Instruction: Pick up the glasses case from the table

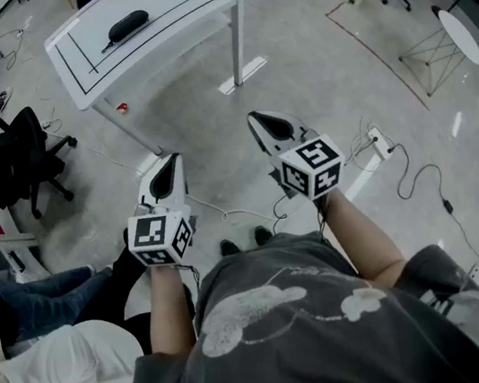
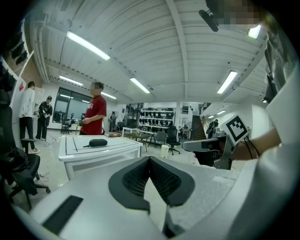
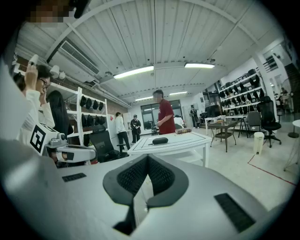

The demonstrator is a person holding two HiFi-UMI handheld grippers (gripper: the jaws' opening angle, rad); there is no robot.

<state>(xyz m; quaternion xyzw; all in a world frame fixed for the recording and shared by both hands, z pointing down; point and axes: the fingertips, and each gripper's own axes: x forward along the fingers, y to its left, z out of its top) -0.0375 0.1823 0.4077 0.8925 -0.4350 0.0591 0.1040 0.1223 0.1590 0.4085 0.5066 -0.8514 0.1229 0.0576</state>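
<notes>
The black glasses case (image 1: 128,25) lies on a white table (image 1: 191,8) with black lines, far ahead of me across the floor. It also shows small in the left gripper view, glasses case (image 2: 97,142), and in the right gripper view, glasses case (image 3: 160,140). My left gripper (image 1: 173,159) and right gripper (image 1: 255,118) hang side by side in front of my body, well short of the table. Both are shut, jaws meeting at the tips, with nothing between them. The left gripper (image 2: 150,159) and the right gripper (image 3: 147,157) point toward the table.
A person in a red shirt (image 3: 165,117) stands behind the table. A black office chair (image 1: 20,159) and a seated person's legs (image 1: 38,292) are at my left. Cables and a power strip (image 1: 380,142) lie on the floor at right. A book (image 3: 183,131) rests on the table's far side.
</notes>
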